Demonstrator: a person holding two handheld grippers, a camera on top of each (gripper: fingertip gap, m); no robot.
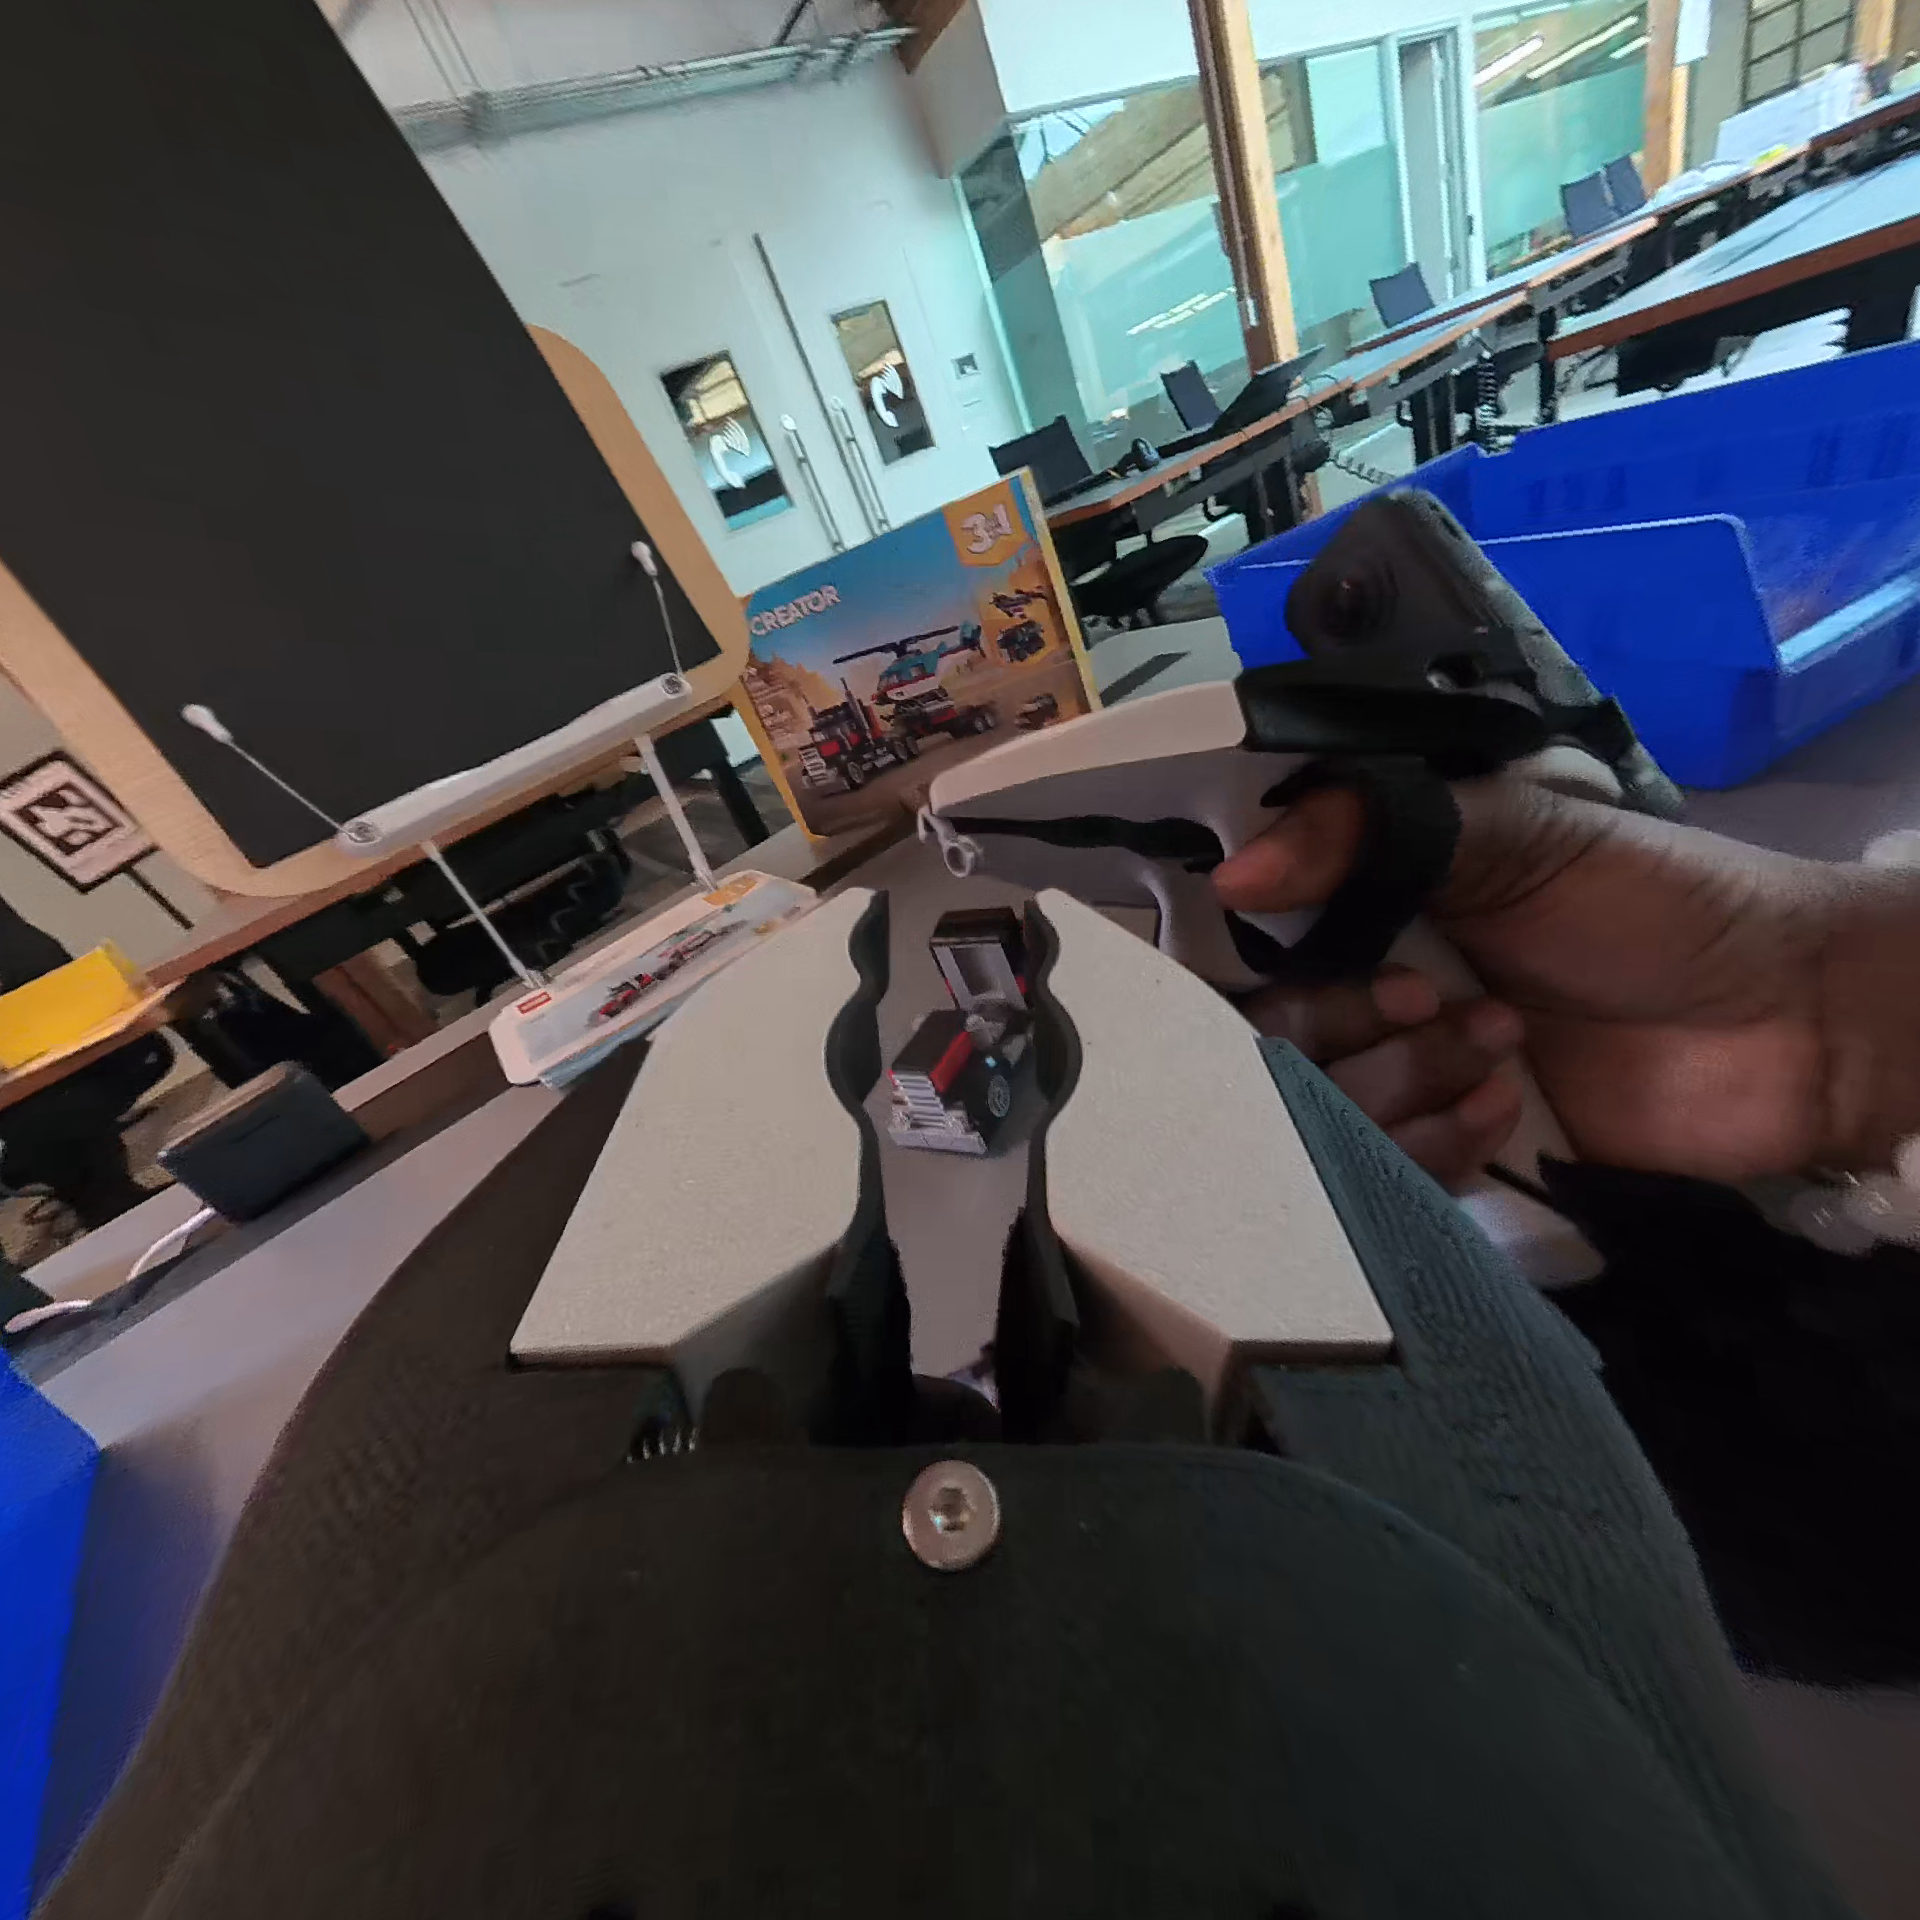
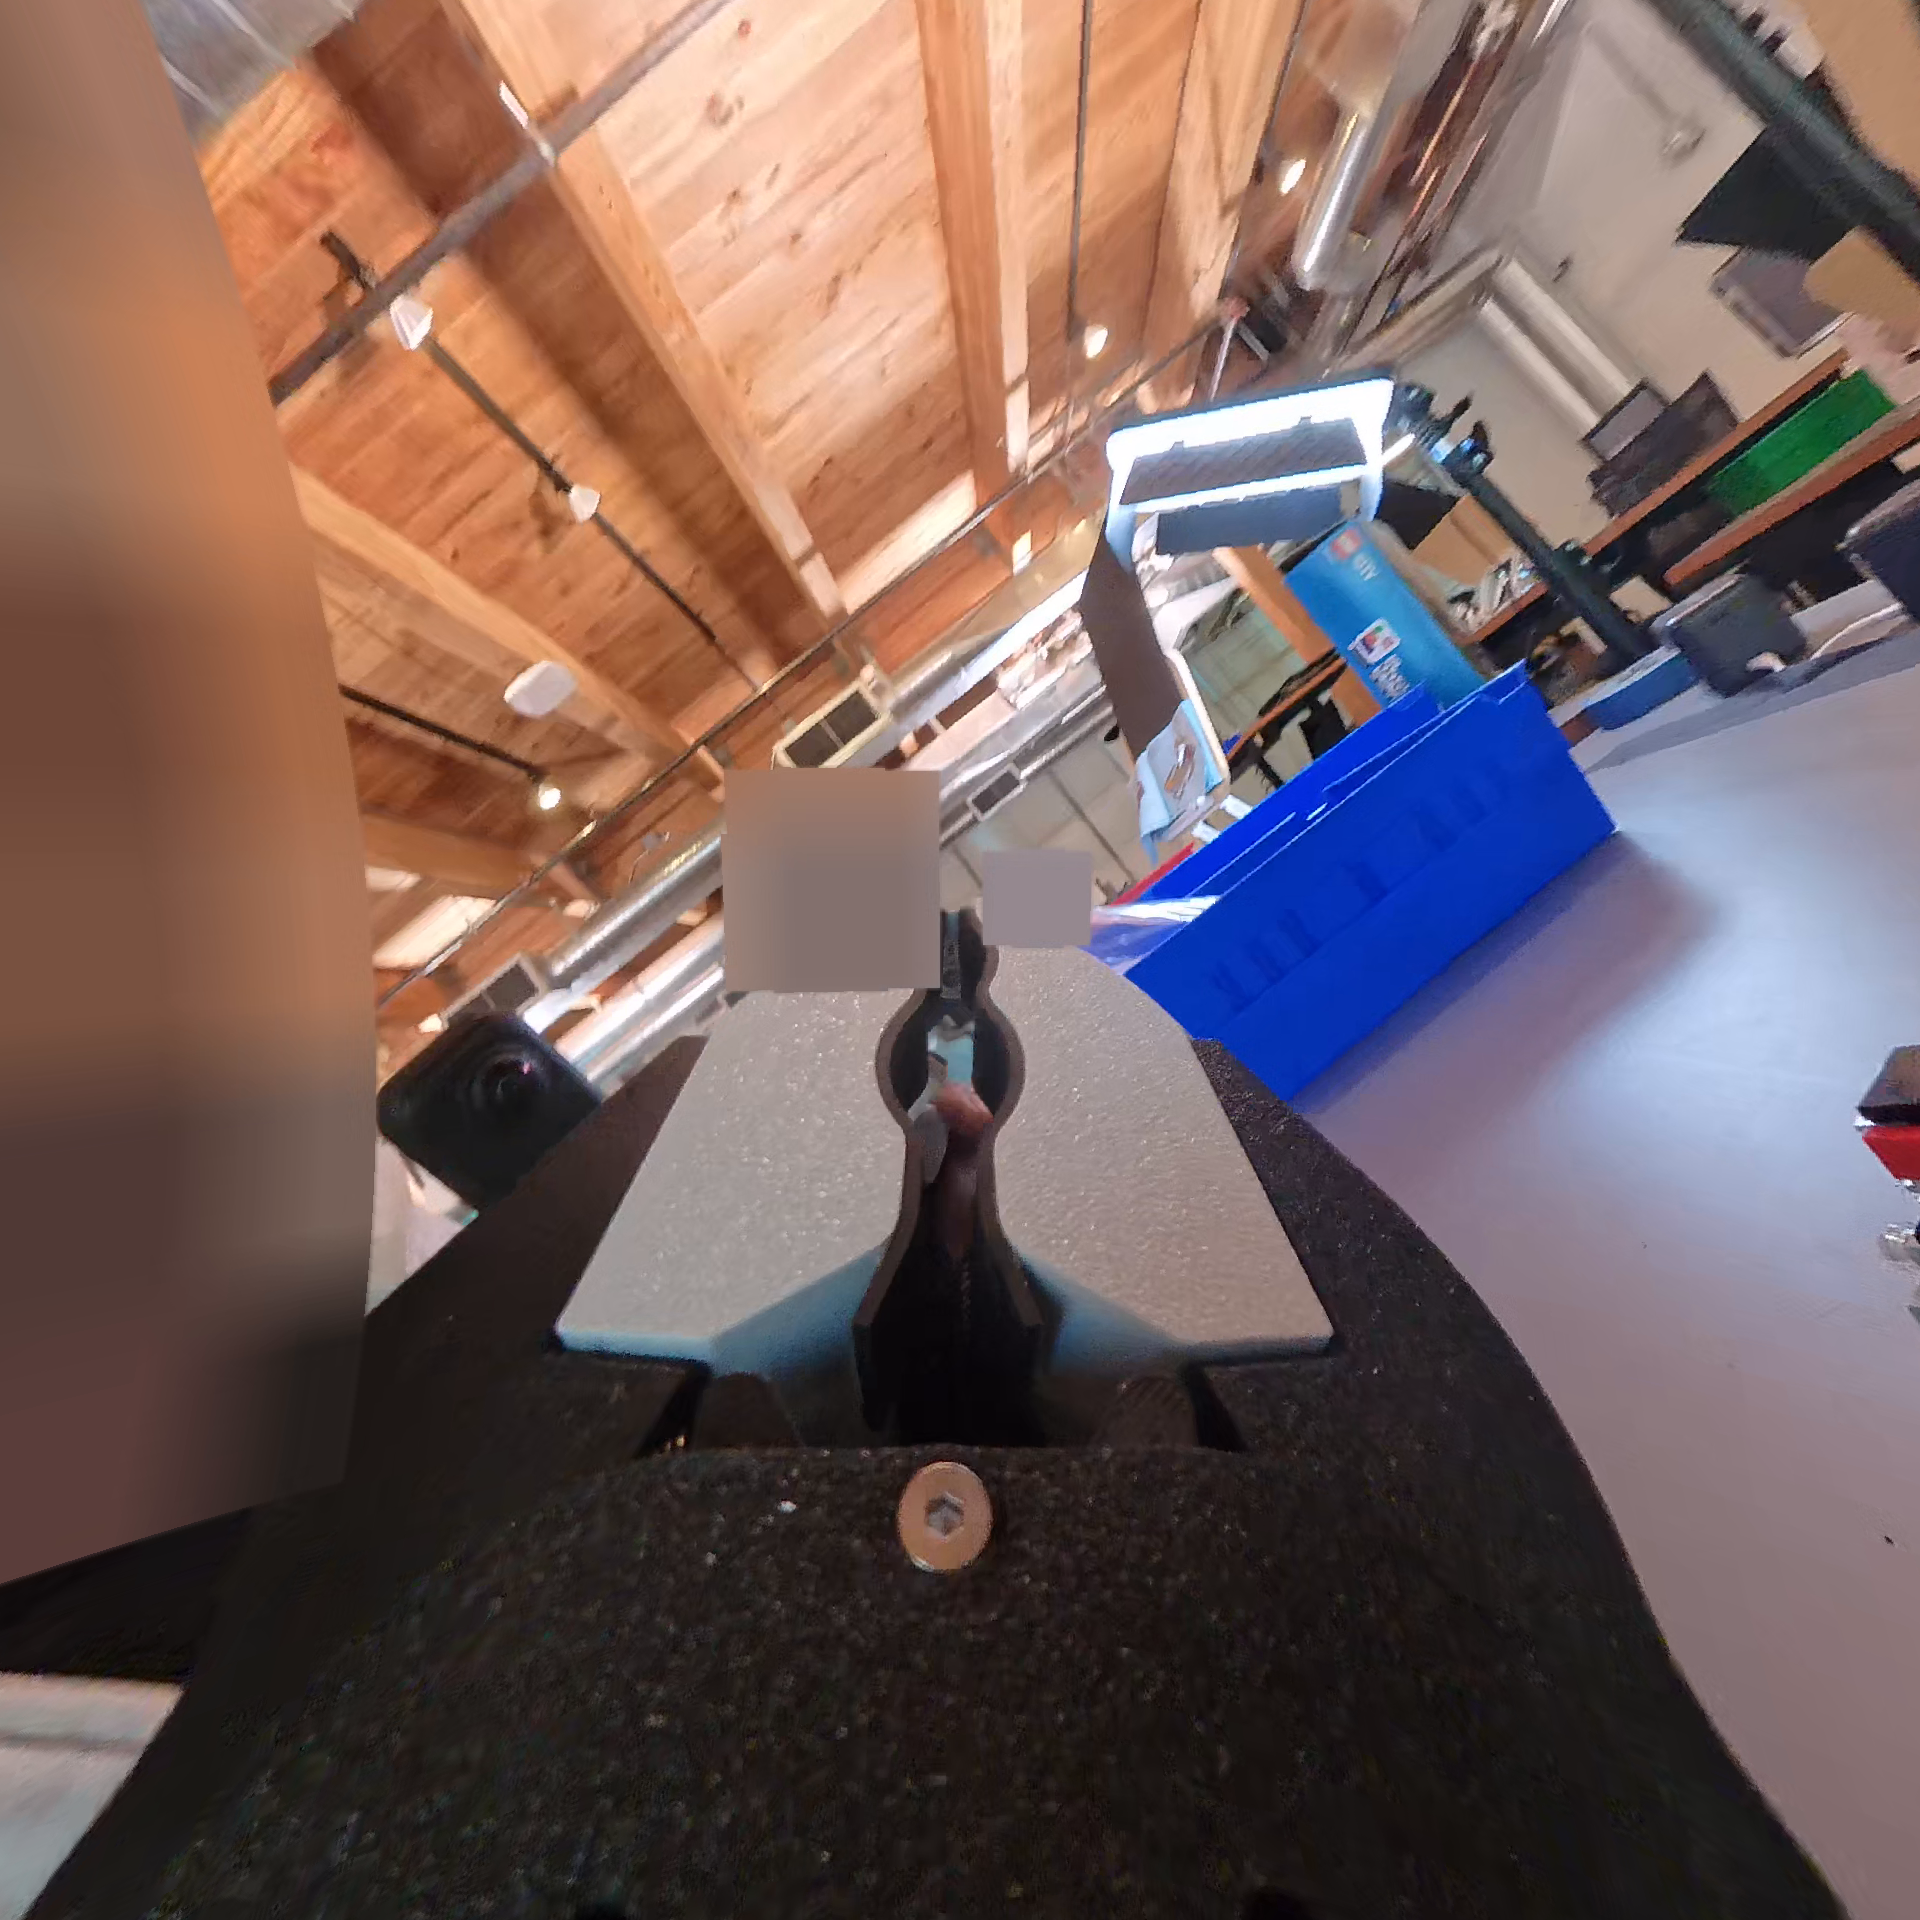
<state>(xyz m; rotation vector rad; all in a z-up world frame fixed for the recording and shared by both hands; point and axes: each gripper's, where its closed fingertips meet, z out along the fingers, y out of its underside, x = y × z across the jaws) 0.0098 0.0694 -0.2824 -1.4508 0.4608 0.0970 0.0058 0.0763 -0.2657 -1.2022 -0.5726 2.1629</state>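
My left gripper (image 1: 961,899) is partly closed around a small toy truck (image 1: 961,1070) built of black, red and grey bricks. The truck sits tilted between the pads with its grille toward the camera and its rear against the right pad. My right gripper (image 2: 961,971) is shut on a small thin light-grey piece (image 2: 951,977) that sticks out of its tips. In the left wrist view this gripper (image 1: 940,821), held by a hand (image 1: 1610,987), hovers just beyond and above my left fingertips, with the piece (image 1: 954,847) at its tip.
A toy set box (image 1: 914,665) stands behind on the grey table (image 2: 1662,1143). A booklet (image 1: 644,977) lies on a stand under a black board (image 1: 260,468). Blue bins (image 1: 1714,582) (image 2: 1403,883) stand to the right. A red and black brick part (image 2: 1891,1127) lies at the right edge. My two grippers' fingertips are within a few centimetres of each other.
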